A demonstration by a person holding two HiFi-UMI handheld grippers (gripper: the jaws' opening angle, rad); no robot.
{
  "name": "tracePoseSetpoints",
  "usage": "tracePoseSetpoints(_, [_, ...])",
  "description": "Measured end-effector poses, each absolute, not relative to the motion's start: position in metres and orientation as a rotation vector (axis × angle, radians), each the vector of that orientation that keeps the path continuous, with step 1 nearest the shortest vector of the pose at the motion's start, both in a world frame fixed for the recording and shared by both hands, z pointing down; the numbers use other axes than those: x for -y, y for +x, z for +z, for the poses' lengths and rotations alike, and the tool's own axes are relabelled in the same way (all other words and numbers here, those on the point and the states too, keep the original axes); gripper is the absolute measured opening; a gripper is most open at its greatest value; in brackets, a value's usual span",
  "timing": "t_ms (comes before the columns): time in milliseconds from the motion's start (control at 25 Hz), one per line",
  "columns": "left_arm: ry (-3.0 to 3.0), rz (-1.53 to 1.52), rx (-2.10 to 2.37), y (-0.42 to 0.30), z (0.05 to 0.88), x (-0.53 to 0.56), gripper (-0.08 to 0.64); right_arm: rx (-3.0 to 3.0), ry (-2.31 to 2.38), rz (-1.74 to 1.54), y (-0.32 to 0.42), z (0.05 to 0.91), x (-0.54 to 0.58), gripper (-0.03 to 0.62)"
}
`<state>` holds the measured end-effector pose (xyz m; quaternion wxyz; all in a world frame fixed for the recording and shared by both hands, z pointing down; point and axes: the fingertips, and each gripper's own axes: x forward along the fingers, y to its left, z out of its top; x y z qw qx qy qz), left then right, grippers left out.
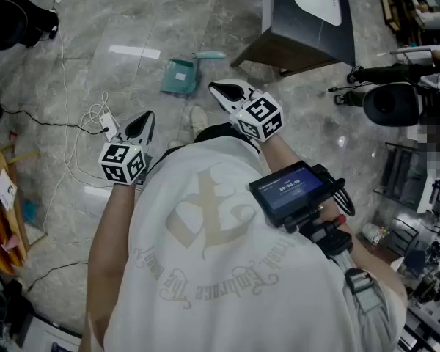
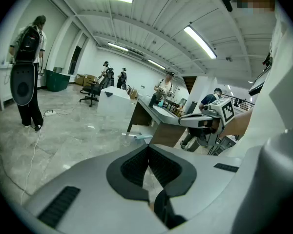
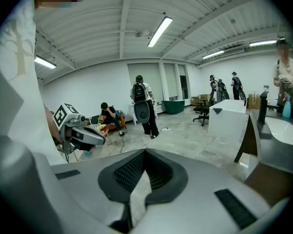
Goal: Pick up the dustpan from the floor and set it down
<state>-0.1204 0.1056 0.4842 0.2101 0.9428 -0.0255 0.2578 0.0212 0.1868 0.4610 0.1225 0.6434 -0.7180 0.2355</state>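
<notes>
Teal dustpan (image 1: 180, 77) lies on the grey floor (image 1: 132, 20) a little ahead of you, not picked up yet, and your left claw (image 1: 147, 116) and right claw (image 1: 215, 87) are both closed on nothing, so I think you must open one and reach down.

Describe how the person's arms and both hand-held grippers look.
The left hand-held gripper and the right hand-held gripper are pale grey, tapering to a point, with black ribbed pads and a white cube bearing black square markers. The person wears a white short-sleeved T-shirt with a beige print.
</notes>
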Motion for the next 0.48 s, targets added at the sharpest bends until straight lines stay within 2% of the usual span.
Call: tracePoseSetpoints(480, [2.553,0.722,0.07,-0.124,0.509,-0.117,0.011,2.047,1.981,0.718,0.037,0.465,-0.197,0.015])
